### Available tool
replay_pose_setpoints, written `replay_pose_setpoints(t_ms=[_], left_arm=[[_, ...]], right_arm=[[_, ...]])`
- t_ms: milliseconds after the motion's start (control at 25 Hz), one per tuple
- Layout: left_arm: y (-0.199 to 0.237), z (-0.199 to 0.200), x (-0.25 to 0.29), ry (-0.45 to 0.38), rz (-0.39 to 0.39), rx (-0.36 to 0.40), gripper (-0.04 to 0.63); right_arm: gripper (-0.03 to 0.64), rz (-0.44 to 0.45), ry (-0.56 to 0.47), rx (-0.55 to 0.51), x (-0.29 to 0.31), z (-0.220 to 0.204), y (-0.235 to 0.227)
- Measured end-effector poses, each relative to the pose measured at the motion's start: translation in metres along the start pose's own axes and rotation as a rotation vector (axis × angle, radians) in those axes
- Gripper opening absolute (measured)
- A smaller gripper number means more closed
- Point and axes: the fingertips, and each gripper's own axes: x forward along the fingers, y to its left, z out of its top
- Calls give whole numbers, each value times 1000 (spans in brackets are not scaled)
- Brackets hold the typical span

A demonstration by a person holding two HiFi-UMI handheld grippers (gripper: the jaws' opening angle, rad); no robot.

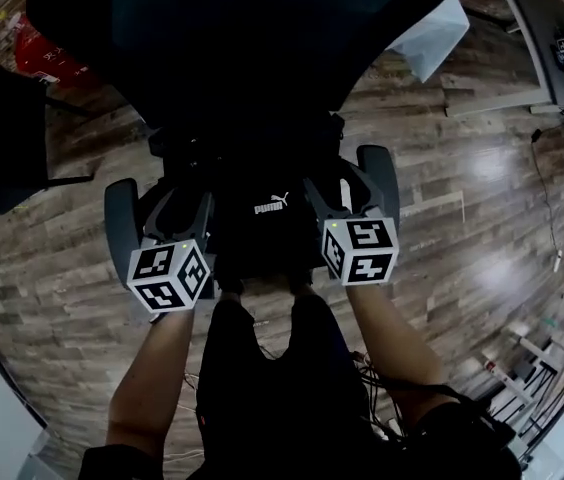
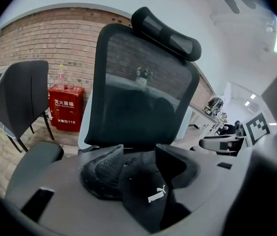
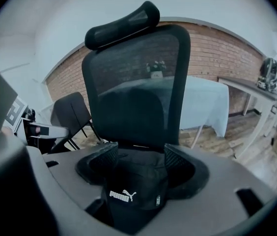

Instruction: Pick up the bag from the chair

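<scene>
Dim fisheye frames (glare on floor [image 1: 489, 163]), dark vignetted corners

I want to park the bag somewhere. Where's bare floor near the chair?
Bare wood floor lies right of the chair, below the white cloth. Left is narrower, hemmed by the second chair. Cables crowd the floor at lower right.

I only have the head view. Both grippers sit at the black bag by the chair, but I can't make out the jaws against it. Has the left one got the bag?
Observer: It looks so. In the left gripper view the bag fills the left gripper, with fabric against both jaws.
Operator: And the right?
Observer: Same. The right gripper has the bag between its jaws, Puma logo towards the camera.
Operator: What's ahead of them?
Observer: The chair backrest, upright, with its headrest on top.
</scene>
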Motion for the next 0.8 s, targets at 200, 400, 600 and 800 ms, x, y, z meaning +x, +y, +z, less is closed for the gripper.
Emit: replay_pose_setpoints(t_ms=[200,400,600,800], left_arm=[[26,-26,31,48,21,5,225],[47,-58,56,109,34,-22,249],[68,-82,80,143,68,-62,281],[87,-102,101,182,98,-70,314]], right_arm=[[302,-22,50,28,35,-27,-10],[322,-58,103,36,67,-56,-20],[347,-91,154,72,92,-83,-37],[368,-119,203,113,115,-110,-52]])
